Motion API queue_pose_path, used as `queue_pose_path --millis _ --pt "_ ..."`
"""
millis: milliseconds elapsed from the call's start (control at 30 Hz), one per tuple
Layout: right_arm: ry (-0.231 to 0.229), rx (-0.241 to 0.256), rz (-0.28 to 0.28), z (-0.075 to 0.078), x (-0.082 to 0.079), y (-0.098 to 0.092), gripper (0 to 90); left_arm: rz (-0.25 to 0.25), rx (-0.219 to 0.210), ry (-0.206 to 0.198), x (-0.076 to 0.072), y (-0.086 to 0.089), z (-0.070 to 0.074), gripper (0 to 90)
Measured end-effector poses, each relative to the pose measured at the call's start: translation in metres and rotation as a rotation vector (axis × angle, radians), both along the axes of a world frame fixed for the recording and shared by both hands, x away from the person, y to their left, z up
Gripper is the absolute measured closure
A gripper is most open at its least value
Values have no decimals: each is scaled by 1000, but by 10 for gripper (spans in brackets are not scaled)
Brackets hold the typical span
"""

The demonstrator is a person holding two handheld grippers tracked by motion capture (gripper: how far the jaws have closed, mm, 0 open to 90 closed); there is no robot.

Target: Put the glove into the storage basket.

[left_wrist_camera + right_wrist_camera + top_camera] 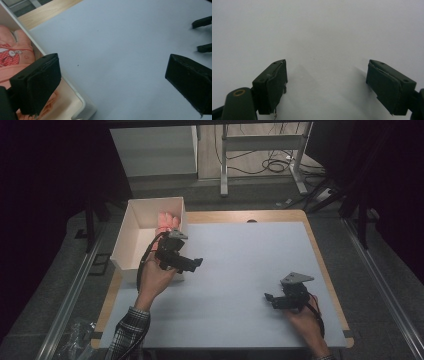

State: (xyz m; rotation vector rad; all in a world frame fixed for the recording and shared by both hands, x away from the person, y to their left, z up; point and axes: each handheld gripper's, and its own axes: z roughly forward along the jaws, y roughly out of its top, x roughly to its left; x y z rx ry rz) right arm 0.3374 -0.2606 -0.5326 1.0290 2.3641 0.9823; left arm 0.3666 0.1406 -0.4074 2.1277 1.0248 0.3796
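Observation:
A white box [131, 237] stands at the table's left edge with a pink folded garment [168, 221] inside it. In the left gripper view the garment [12, 55] shows a red dotted print, behind the box wall [75, 93]. My left gripper [196, 263] is open, held just right of the box's near corner, with nothing between its jaws. The same gripper [112, 80] spans bare mat and the box rim. My right gripper [270, 299] is open and empty, low over the mat at the front right. Its jaws [325, 86] face plain grey surface.
A pale grey mat [240, 270] covers most of the wooden table [280, 215]. Desk legs and cables [272, 162] lie on the floor beyond the far edge. A metal rail [70, 295] runs along the left side.

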Motion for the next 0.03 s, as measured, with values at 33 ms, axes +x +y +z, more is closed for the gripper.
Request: queue_pose_path --millis 33 --pt "1 0 0 0 0 0 174 0 -3 -2 0 1 2 8"
